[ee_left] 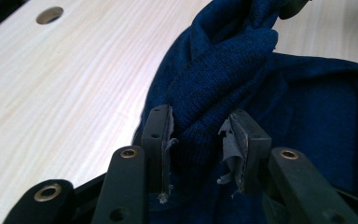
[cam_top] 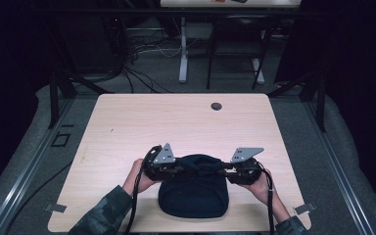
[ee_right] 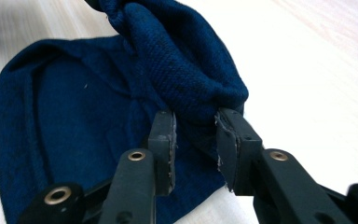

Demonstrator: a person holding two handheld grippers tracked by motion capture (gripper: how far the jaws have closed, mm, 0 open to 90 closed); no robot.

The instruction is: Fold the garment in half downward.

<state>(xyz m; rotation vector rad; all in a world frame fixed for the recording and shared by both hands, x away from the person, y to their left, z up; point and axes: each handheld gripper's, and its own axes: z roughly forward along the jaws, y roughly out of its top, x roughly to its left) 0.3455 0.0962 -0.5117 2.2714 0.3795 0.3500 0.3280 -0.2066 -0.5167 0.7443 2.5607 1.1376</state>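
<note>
We find a dark blue knitted garment (cam_top: pixel 192 188) lying on the wooden surface (cam_top: pixel 142 122) at the 6 o'clock edge, nearest the person, with its far hem gathered into a raised roll. The left gripper (cam_top: pixel 176 169) holds that roll from 9 o'clock and the right gripper (cam_top: pixel 223 171) from 3 o'clock, both pointing inward toward each other. In the left gripper view the fingers (ee_left: pixel 157 133) are clenched on a bunched fold of the fabric; in the right gripper view the fingers (ee_right: pixel 164 135) likewise pinch a thick fold, though there the hold looks slightly looser. We judge the step in hand to be folding or rolling the hem toward the person. To do it well, both hands should travel level and together, keeping the roll taut between them, lowering it squarely onto the flat body of the garment and releasing only once the fold rests. Uneven travel would likely skew the fold. No brand, label or legible writing is visible on the garment, grippers or surface.
</note>
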